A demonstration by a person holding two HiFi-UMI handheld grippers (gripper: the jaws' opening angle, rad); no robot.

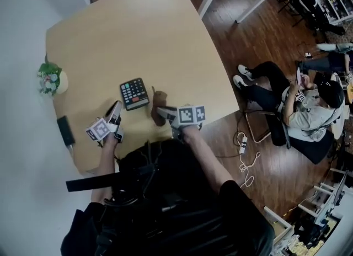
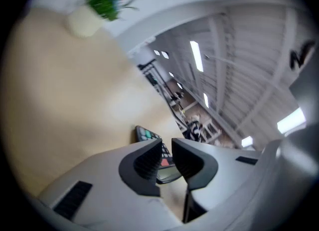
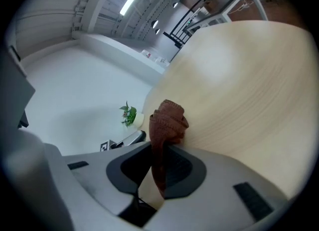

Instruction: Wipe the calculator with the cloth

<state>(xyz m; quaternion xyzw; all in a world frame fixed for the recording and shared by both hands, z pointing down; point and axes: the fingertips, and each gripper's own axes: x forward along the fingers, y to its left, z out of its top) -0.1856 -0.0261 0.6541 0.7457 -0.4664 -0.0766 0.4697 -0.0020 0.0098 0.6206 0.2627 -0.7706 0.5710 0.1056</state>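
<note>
**Wipe not started: cloth gripped, calculator untouched**

- Right gripper point(image 3: 160, 148): fingers clamped on the brown cloth point(image 3: 168, 120). It hangs bunched just right of the calculator point(image 1: 134, 93), and looks clear of it.
- Left gripper point(image 2: 167, 145): fingers nearly together with a narrow gap and nothing in them. It sits just near-left of the calculator, pointing at it.
- The calculator lies flat, keys up, on the tabletop point(image 1: 138, 34).
- Done: cloth pickup. Left: bring the cloth over the keys and make all the wipe strokes. My read is the left gripper could pin the case.
- Room: beyond the calculator the tabletop is bare, with plenty of travel.
- The potted plant point(image 1: 51, 78) is well left of the calculator.
- A dark flat device point(image 1: 65, 131) lies left of it and nearer, by the tabletop edge. Both are off the wipe path.
- The near tabletop edge is close on the operator's side of the calculator. Strokes toward it risk sliding the calculator off, so I'd wipe sideways or away.
</note>
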